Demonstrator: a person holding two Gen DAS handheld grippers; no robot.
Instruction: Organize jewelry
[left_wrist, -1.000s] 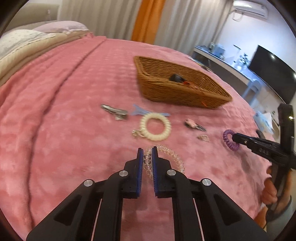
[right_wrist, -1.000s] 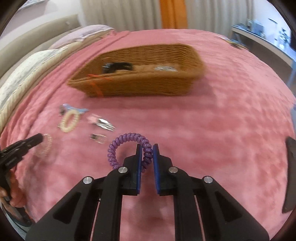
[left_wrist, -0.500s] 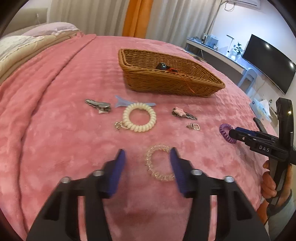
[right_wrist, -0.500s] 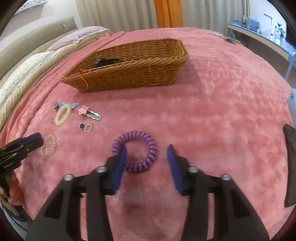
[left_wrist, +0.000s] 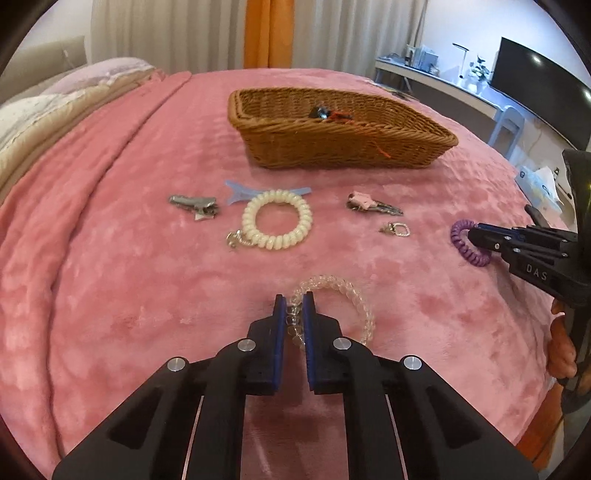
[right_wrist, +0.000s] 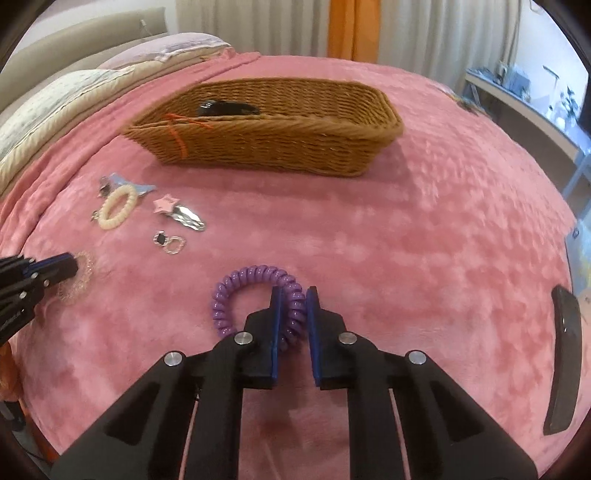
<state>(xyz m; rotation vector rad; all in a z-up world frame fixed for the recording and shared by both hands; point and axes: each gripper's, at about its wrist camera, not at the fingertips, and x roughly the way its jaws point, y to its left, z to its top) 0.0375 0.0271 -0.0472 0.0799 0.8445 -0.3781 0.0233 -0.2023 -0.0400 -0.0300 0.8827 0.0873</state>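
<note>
My left gripper (left_wrist: 294, 302) is shut on the near left side of a clear coil bracelet (left_wrist: 352, 295) that lies on the pink blanket. My right gripper (right_wrist: 293, 299) is shut on the right side of a purple coil bracelet (right_wrist: 236, 286). Each gripper shows in the other view: the right one (left_wrist: 476, 230) with the purple coil (left_wrist: 467, 249), the left one (right_wrist: 70, 264) with the clear coil (right_wrist: 79, 284). A brown wicker basket (left_wrist: 332, 144) stands farther back with a dark item inside; it also shows in the right wrist view (right_wrist: 266, 144).
On the blanket lie a cream coil bracelet (left_wrist: 277, 223), a blue clip (left_wrist: 240, 190), a silver clip (left_wrist: 194, 203), a pink star clip (left_wrist: 369, 203) and a small silver ring piece (left_wrist: 397, 229). A dark flat object (right_wrist: 563, 373) lies at the bed's right edge.
Half a second ago both grippers were open over their bracelets. Both have since closed, the left on the clear coil, the right on the purple coil.
</note>
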